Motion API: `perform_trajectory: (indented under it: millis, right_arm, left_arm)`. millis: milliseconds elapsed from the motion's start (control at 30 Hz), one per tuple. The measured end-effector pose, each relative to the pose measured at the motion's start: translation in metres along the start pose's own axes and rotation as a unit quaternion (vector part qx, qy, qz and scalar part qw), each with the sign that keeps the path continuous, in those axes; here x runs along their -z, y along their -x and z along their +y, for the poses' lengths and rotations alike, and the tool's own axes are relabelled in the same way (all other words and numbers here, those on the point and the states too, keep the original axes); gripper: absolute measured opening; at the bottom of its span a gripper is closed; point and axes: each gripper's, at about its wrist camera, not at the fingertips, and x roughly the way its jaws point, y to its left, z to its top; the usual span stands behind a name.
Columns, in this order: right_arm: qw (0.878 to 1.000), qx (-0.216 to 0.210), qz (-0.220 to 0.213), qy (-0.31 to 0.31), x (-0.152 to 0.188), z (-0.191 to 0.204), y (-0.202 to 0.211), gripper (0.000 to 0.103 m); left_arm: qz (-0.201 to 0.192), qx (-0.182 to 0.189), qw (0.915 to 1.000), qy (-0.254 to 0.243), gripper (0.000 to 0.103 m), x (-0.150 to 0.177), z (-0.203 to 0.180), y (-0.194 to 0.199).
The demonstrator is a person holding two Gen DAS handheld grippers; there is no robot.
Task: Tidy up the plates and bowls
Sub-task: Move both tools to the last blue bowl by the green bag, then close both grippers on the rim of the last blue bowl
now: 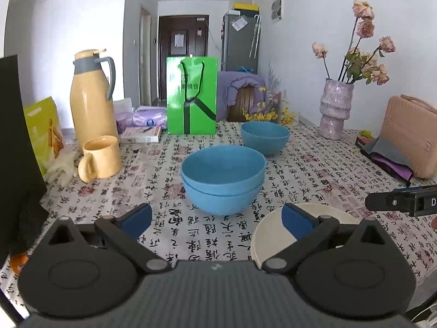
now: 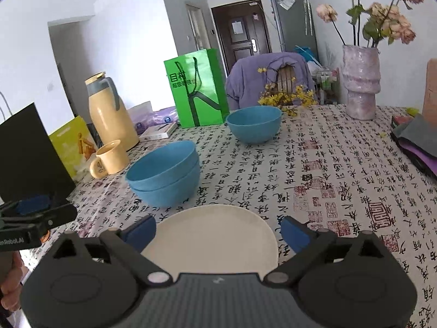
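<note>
Two blue bowls nested in a stack (image 1: 222,179) stand mid-table; the stack also shows in the right wrist view (image 2: 165,176). A third blue bowl (image 1: 265,136) stands alone farther back, also in the right wrist view (image 2: 254,124). A cream plate stack (image 1: 273,235) lies near the front edge, right of the bowl stack; it shows in the right wrist view (image 2: 213,235). My left gripper (image 1: 217,218) is open and empty, just short of the bowl stack. My right gripper (image 2: 218,232) is open and empty, hovering over the plates.
A yellow mug (image 1: 101,158), a yellow thermos (image 1: 91,101) and a green gift bag (image 1: 191,95) stand at the back left. A pink vase of flowers (image 1: 334,109) and a pink case (image 1: 409,134) stand at the right. A black box (image 1: 16,142) is at far left.
</note>
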Motion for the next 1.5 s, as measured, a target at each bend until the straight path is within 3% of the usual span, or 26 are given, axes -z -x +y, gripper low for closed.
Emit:
perform_trajectory:
  millis: [200, 433, 633, 867, 1067, 1267, 1367, 1433, 1500]
  right_arm:
    - [1.000, 0.010, -0.003, -0.013, -0.018, -0.019, -0.022, 0.098]
    - [1.000, 0.017, -0.023, -0.012, -0.073, -0.049, -0.058, 0.098]
    - [0.999, 0.018, -0.014, -0.023, -0.133, -0.079, -0.110, 0.095]
    - [0.998, 0.016, 0.011, -0.065, -0.190, -0.117, -0.189, 0.089]
    - [0.993, 0.016, 0.040, -0.110, -0.213, -0.140, -0.266, 0.084]
    - [0.992, 0.030, 0.070, -0.098, -0.216, -0.143, -0.323, 0.057]
    - [0.992, 0.024, 0.078, -0.099, -0.217, -0.144, -0.338, 0.047]
    - [0.991, 0.014, 0.082, -0.101, -0.215, -0.143, -0.344, 0.034]
    - [0.992, 0.019, 0.082, -0.094, -0.213, -0.142, -0.346, 0.031]
  left_arm:
    - [0.014, 0.021, 0.9995, 0.022, 0.103, -0.027, 0.005, -0.032]
    - [0.025, 0.072, 0.9970, 0.010, 0.103, -0.090, -0.008, -0.095]
    - [0.075, 0.088, 0.9931, 0.020, 0.102, -0.149, -0.013, -0.185]
    - [0.150, 0.073, 0.9842, 0.059, 0.096, -0.193, -0.016, -0.294]
    - [0.199, 0.064, 0.9759, 0.064, 0.080, -0.206, -0.025, -0.379]
    - [0.230, 0.067, 0.9683, 0.070, 0.069, -0.197, -0.034, -0.429]
    - [0.240, 0.071, 0.9652, 0.074, 0.049, -0.192, -0.036, -0.442]
    - [0.245, 0.076, 0.9634, 0.078, 0.032, -0.189, -0.035, -0.446]
    - [0.252, 0.081, 0.9608, 0.083, 0.019, -0.185, -0.035, -0.451]
